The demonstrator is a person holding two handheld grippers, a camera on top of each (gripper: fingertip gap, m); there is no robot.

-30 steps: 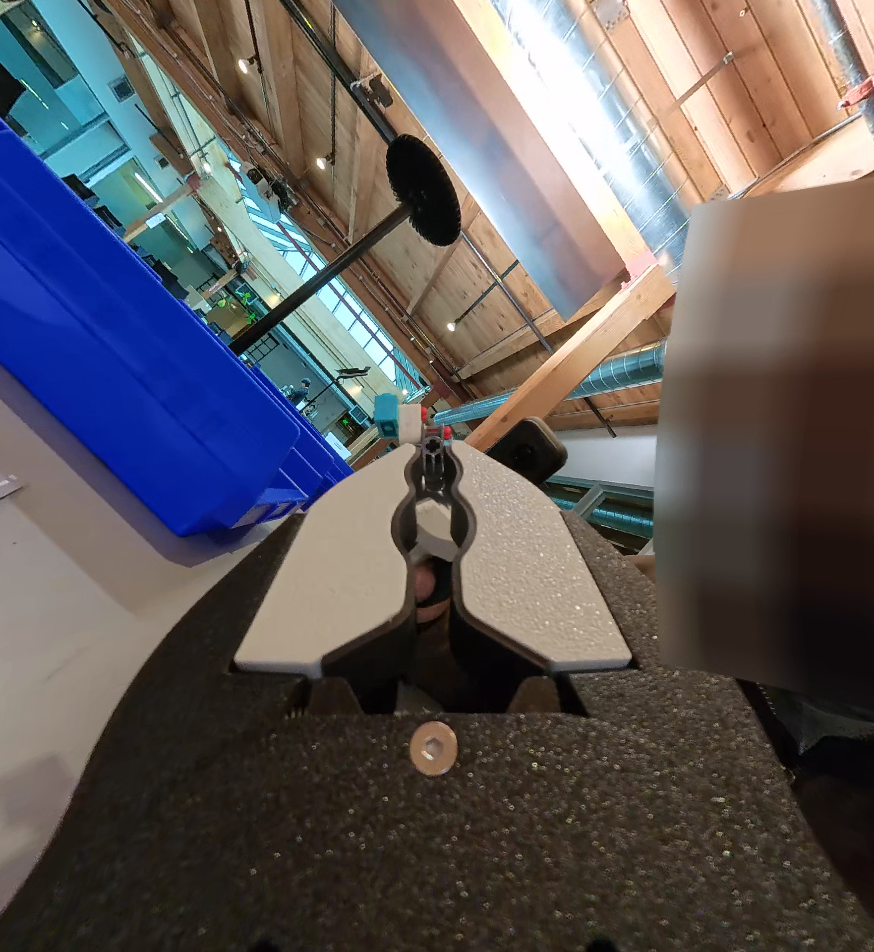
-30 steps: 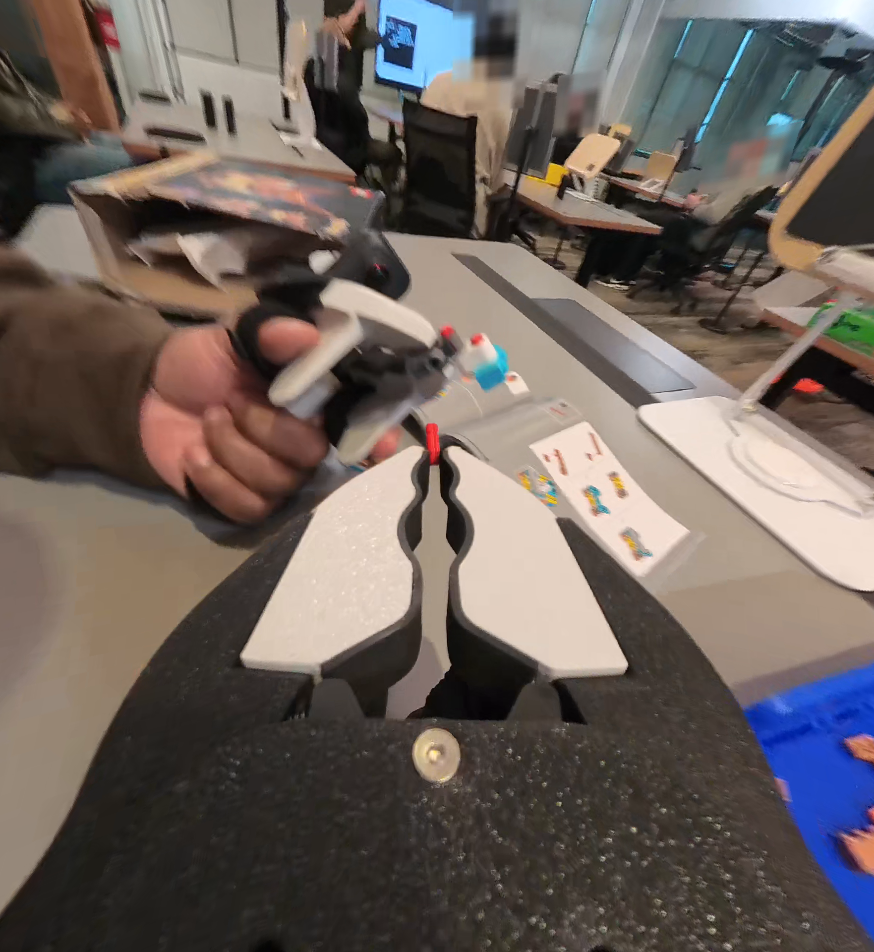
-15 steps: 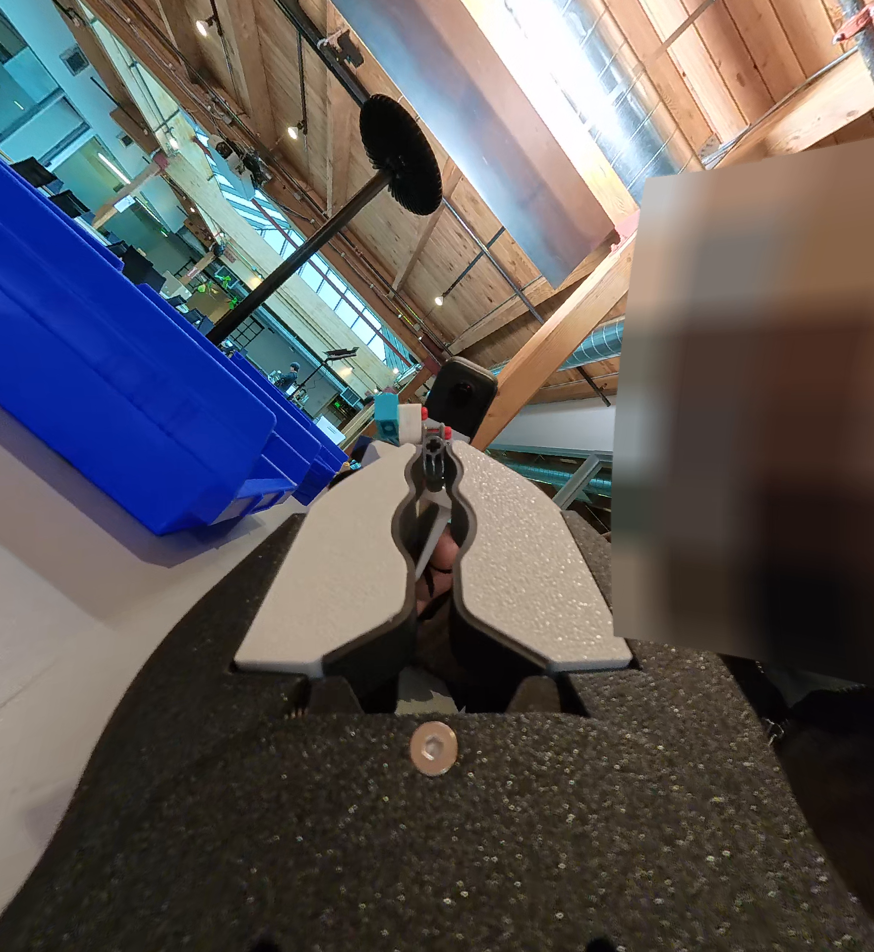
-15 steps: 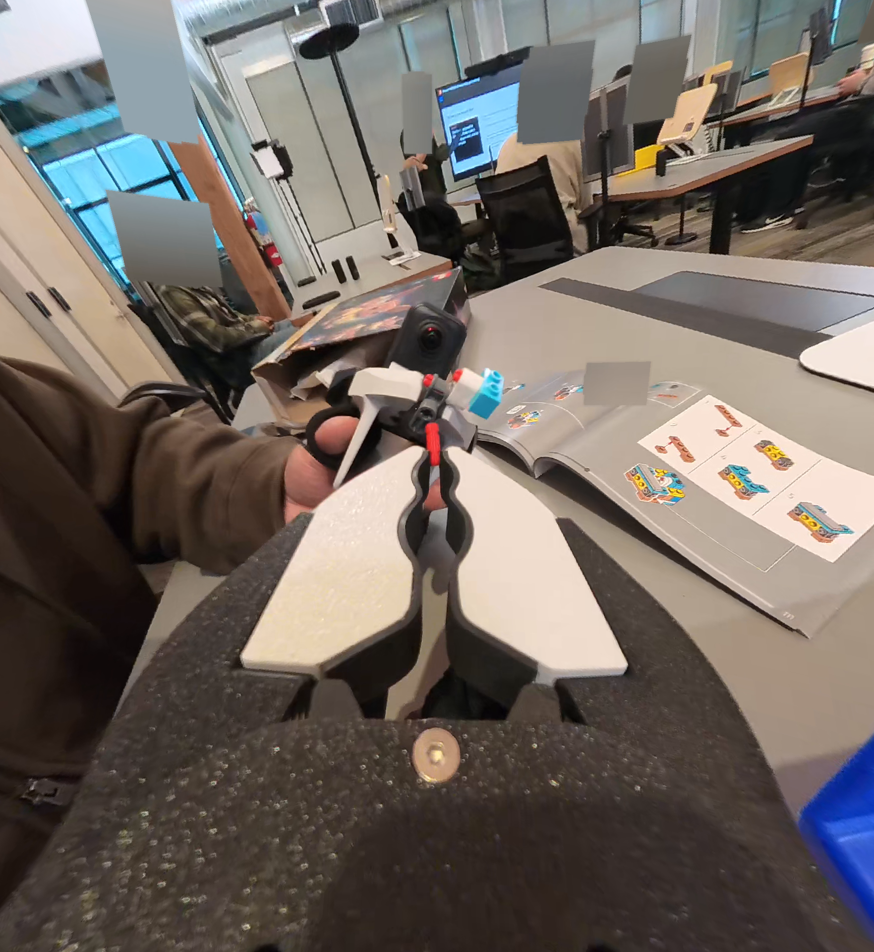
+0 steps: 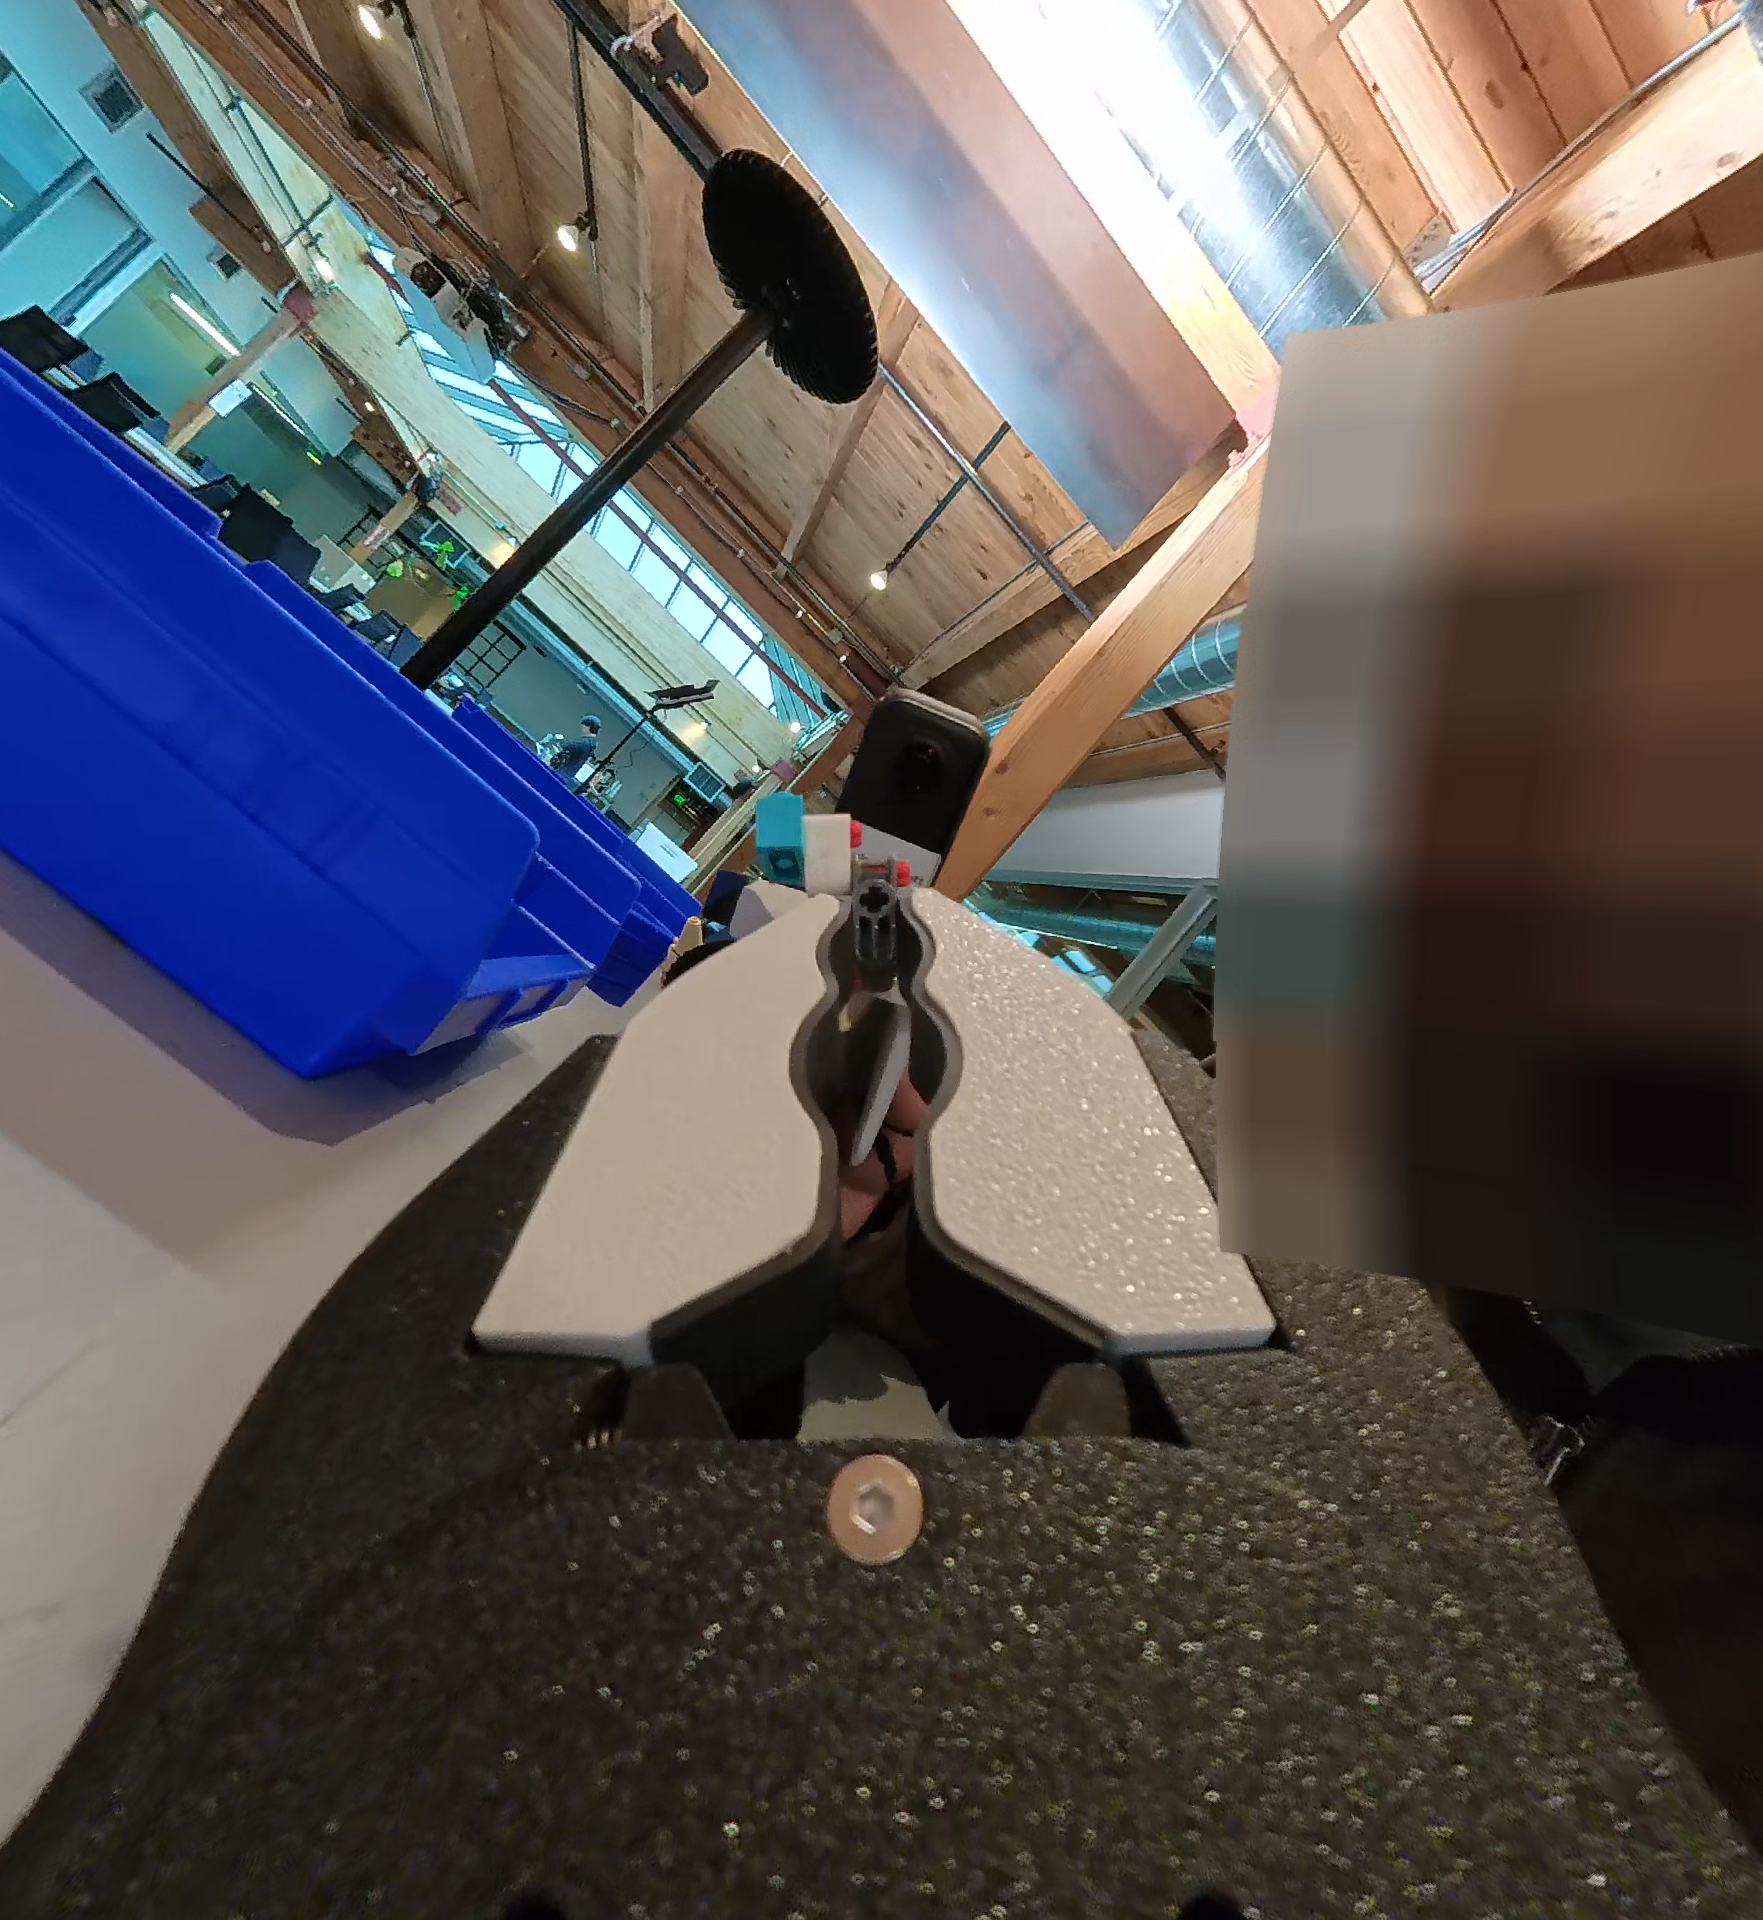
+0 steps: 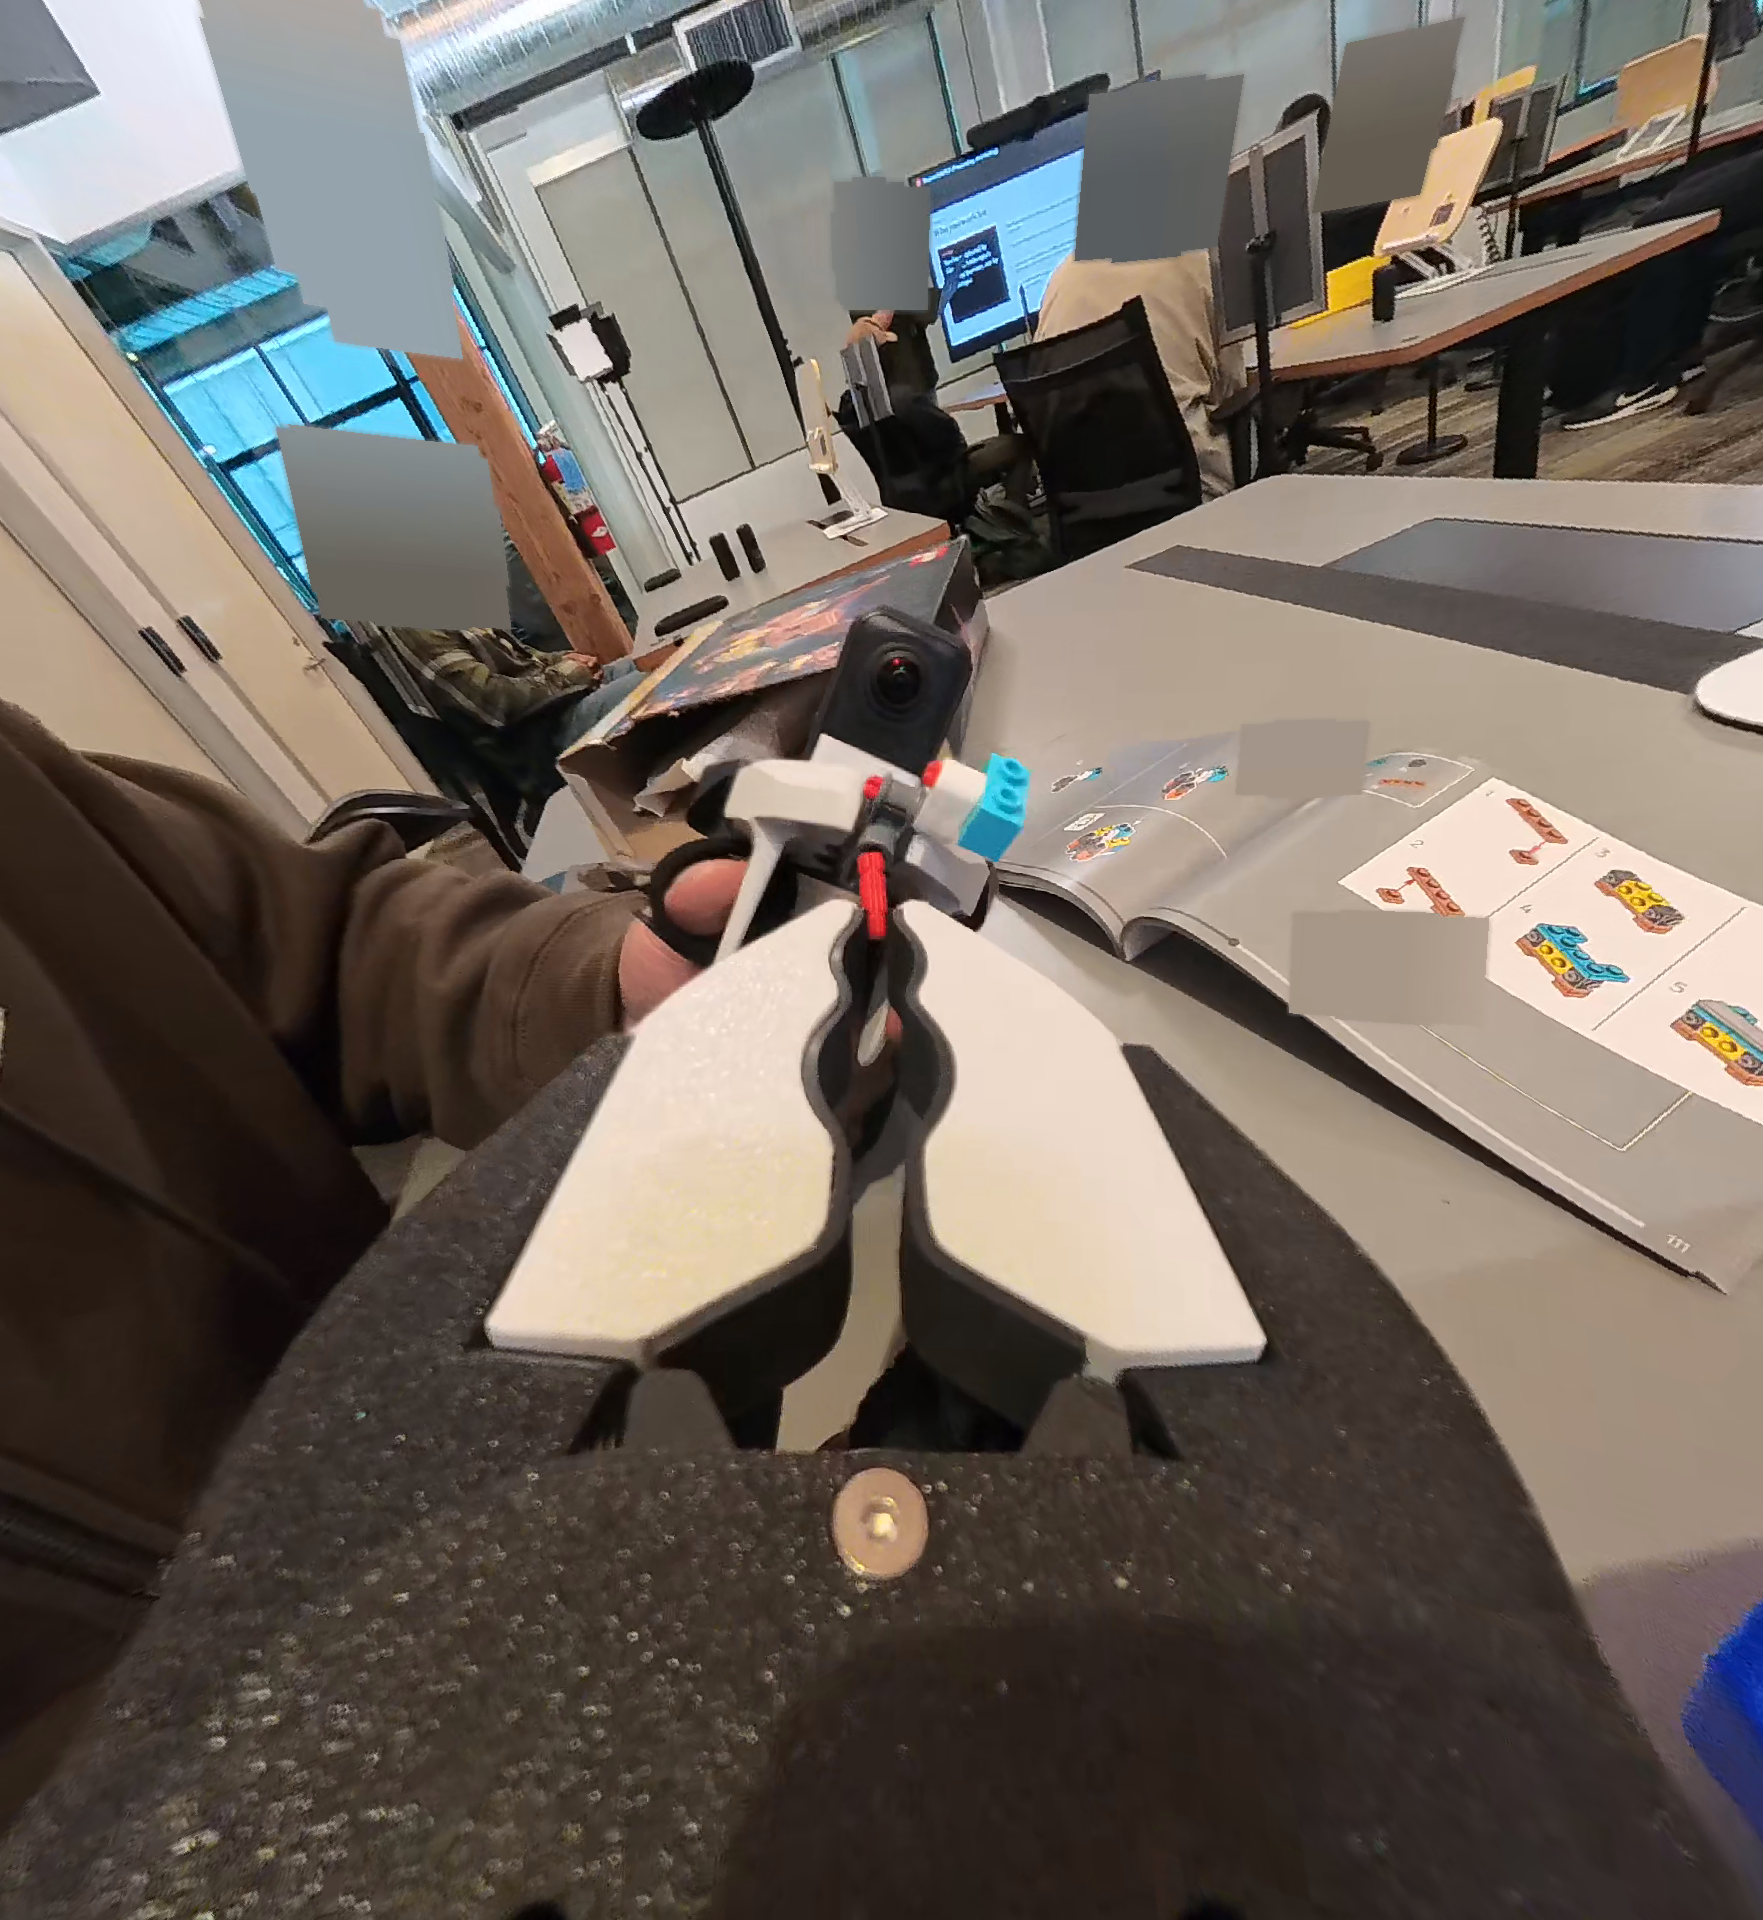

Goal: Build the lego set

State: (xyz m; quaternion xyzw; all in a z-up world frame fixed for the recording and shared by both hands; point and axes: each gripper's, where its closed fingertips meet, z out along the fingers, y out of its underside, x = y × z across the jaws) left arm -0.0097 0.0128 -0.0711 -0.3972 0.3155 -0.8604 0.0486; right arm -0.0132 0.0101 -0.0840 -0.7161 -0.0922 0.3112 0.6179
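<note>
The grey tabletop (image 6: pixel 1376 1382) is carrying an open instruction booklet (image 6: pixel 1459 997), lying flat to the right, and an opened cardboard set box (image 6: pixel 752 665) farther back. Blue plastic bins (image 5: pixel 233 790) are standing on the tabletop in the left wrist view, which is tilting steeply up toward the wooden ceiling.

The person's left arm, in a brown sleeve (image 6: pixel 337 966), is reaching in from the left of the right wrist view, with the hand (image 6: pixel 669 935) wrapping the handle of the left gripper (image 6: pixel 856 821), which is hovering above the tabletop near the booklet's left page. Its jaws are clamping a small lego assembly (image 6: pixel 960 805): a dark grey piece with red pins, a white block and a turquoise brick sticking out to the right.

The right gripper (image 6: pixel 875 920) is pointing up at that assembly from just below, its jaws pinching a red lego pin (image 6: pixel 872 883) whose upper end is meeting the dark grey piece.

In the left wrist view the left gripper (image 5: pixel 877 925) is gripping the same assembly (image 5: pixel 835 847) at its tips.
</note>
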